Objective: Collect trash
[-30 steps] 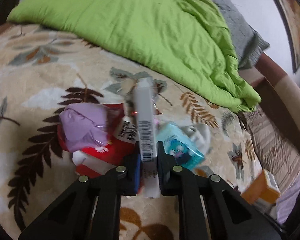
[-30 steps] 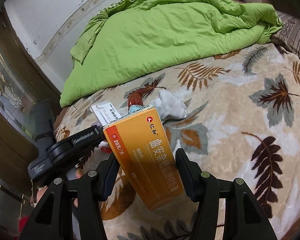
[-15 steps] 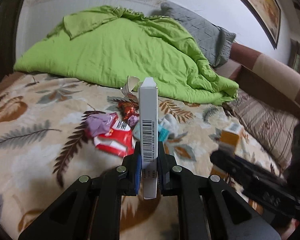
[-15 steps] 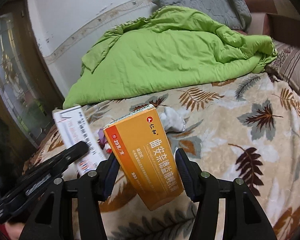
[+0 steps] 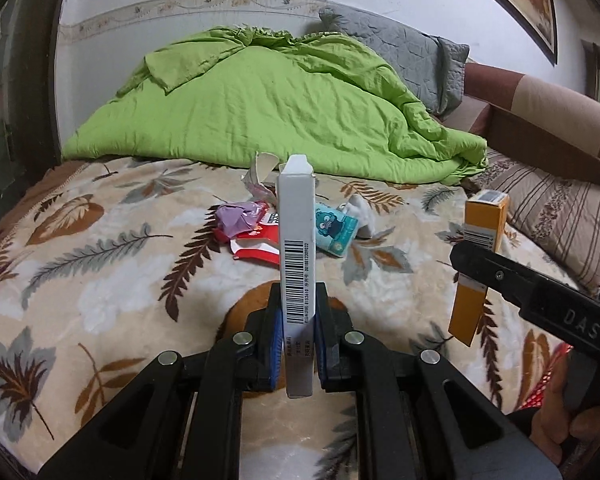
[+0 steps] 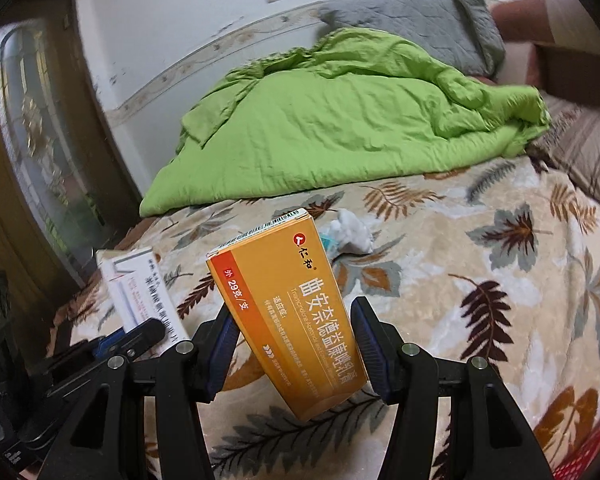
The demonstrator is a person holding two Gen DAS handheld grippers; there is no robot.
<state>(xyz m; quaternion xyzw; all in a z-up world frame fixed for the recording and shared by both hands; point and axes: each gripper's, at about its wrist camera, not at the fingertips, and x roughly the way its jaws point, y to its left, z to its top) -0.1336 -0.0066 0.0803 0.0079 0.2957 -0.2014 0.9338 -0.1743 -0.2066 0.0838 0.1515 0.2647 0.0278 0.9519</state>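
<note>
My left gripper (image 5: pixel 298 344) is shut on a slim white box (image 5: pixel 296 240) with a barcode, held upright above the leaf-patterned bed. Beyond it lies a small pile: a purple wrapper (image 5: pixel 236 218), a red packet (image 5: pixel 256 246), a teal tissue pack (image 5: pixel 336 232) and a crumpled white tissue (image 5: pixel 362 214). My right gripper (image 6: pixel 296 344) is shut on an orange medicine box (image 6: pixel 296 312), tilted, off the bed. At the right of the left wrist view, the same orange box (image 5: pixel 482 220) sticks up. The white box (image 6: pixel 140 292) appears low on the left in the right wrist view.
A green quilt (image 5: pixel 280 112) and a grey pillow (image 5: pixel 400 52) fill the far side of the bed. A striped pillow (image 5: pixel 552 208) and a brown headboard (image 5: pixel 540 120) stand to the right. A dark door (image 6: pixel 40 160) is at the left. Something red (image 6: pixel 588 452) shows at the lower right.
Both grippers have risen and drawn back from the trash pile, each still holding its box. The right gripper with the orange box has come further into the left wrist view.
</note>
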